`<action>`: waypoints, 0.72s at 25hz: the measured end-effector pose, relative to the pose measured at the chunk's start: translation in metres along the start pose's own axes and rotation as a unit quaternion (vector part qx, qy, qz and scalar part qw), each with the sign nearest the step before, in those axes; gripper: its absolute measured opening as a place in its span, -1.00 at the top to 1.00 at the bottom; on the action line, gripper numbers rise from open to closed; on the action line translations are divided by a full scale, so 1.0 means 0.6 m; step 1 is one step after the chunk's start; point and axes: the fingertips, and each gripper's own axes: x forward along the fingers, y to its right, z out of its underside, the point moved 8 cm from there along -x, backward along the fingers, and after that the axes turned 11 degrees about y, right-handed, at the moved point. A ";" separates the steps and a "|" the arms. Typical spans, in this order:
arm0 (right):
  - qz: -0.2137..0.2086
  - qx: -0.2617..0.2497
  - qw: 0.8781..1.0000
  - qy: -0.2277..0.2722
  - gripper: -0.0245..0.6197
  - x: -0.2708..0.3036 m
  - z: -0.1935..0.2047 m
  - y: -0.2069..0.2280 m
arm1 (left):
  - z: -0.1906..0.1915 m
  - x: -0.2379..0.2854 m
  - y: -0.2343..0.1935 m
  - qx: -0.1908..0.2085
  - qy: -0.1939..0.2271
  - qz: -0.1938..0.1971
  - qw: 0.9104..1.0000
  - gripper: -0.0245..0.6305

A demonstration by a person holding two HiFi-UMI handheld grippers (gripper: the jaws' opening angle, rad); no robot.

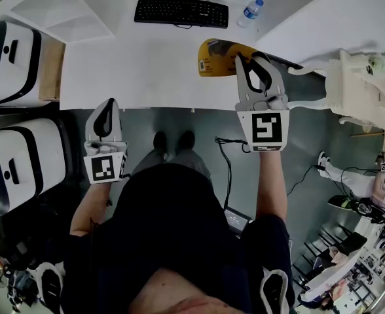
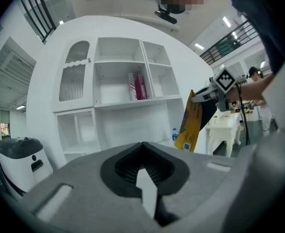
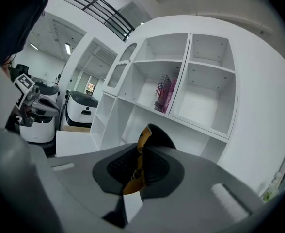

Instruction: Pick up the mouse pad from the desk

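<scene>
Pickup looks essentially done: the right gripper [image 1: 255, 61] has its jaws pinched tight on the yellow mouse pad [image 1: 215, 56], which hangs on edge, apparently clear of the white desk [image 1: 133, 70], while the left gripper [image 1: 106, 106] sits closed and empty near the desk's front edge.

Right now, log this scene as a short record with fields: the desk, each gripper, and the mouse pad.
desk: white; keyboard and water bottle at its far edge
left gripper: shut, empty, just short of the desk's front edge
right gripper: shut on mouse pad
mouse pad state: yellow, hanging on edge from the jaws over the desk's right side
</scene>
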 end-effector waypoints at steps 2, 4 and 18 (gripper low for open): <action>0.003 -0.001 1.000 -0.003 0.87 -0.013 -0.001 -0.008 | -0.003 -0.002 -0.001 0.000 0.001 0.001 1.000 0.93; 0.004 0.001 1.000 -0.002 0.87 -0.025 -0.003 -0.014 | -0.007 -0.002 -0.001 0.002 0.003 0.002 1.000 0.93; -0.010 -0.052 0.998 -0.044 0.87 -0.111 -0.016 -0.068 | -0.027 -0.019 0.002 0.014 0.011 0.003 1.000 0.93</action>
